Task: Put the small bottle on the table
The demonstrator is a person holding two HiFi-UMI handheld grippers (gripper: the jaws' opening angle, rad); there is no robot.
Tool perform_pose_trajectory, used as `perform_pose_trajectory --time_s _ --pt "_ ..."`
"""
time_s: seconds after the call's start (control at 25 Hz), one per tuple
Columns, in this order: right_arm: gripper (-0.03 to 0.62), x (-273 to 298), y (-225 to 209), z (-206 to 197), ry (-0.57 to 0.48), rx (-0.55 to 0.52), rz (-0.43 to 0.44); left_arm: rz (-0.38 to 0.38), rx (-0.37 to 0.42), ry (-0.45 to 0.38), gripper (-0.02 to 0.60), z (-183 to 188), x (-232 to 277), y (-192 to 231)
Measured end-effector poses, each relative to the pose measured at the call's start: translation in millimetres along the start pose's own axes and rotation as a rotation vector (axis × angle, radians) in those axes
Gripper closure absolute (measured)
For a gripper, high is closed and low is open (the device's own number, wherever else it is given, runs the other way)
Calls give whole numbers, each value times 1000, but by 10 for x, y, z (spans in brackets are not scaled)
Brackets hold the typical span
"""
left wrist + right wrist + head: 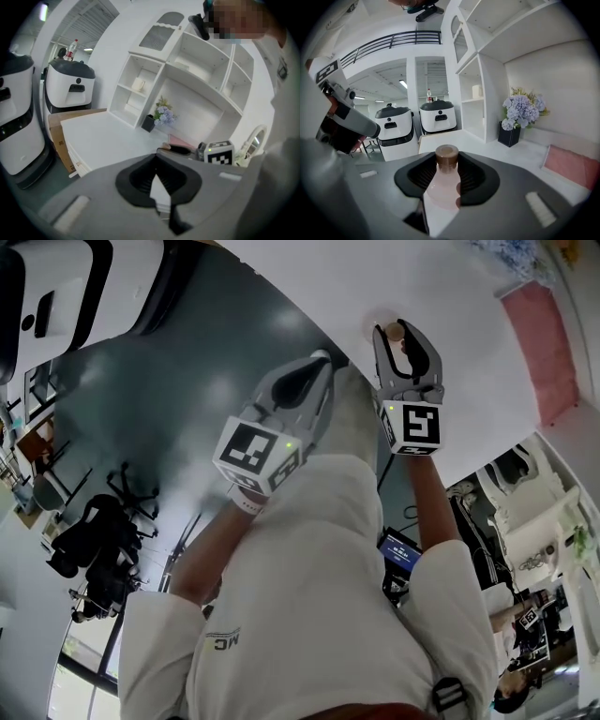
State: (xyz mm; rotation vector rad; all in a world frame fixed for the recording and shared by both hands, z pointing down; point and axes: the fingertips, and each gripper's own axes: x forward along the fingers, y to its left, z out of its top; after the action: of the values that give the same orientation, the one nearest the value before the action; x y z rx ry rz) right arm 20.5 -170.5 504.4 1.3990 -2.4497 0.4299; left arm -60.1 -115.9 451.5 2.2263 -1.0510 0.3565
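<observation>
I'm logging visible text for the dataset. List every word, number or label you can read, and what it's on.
"MC": grey print on the person's white shirt; the rest is unclear.
Print on the cardboard box: too small to read.
The marker cubes: square patterns only, no letters.
No label shows on the small bottle.

The left tongs (156, 158) fill the lower foreground, their grey jaws closed tip to tip with nothing between the black pads. Beyond them lies a white desk (103, 136). At its far edge a black pot of pale blue flowers (161, 116) stands against the foot of a white shelf unit (197, 65). A pink mat (180, 140) lies toward the desk's right side, and the right tongs (174, 149) with their marker cube (219, 153) are beside it. A cardboard box (57, 133) sits against the desk's left edge, with white robots (70, 86) behind.
</observation>
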Motion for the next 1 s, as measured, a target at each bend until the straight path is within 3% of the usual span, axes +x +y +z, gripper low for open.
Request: perform_pose_trajectory --time_s 0.52,1.0 --pt "453 378 -146 -511 48 33 -24 13 -36 51 580 -325 306 192" --pt "450 486 -92 -603 53 -54 1 38 -49 63 580 -425 354 267"
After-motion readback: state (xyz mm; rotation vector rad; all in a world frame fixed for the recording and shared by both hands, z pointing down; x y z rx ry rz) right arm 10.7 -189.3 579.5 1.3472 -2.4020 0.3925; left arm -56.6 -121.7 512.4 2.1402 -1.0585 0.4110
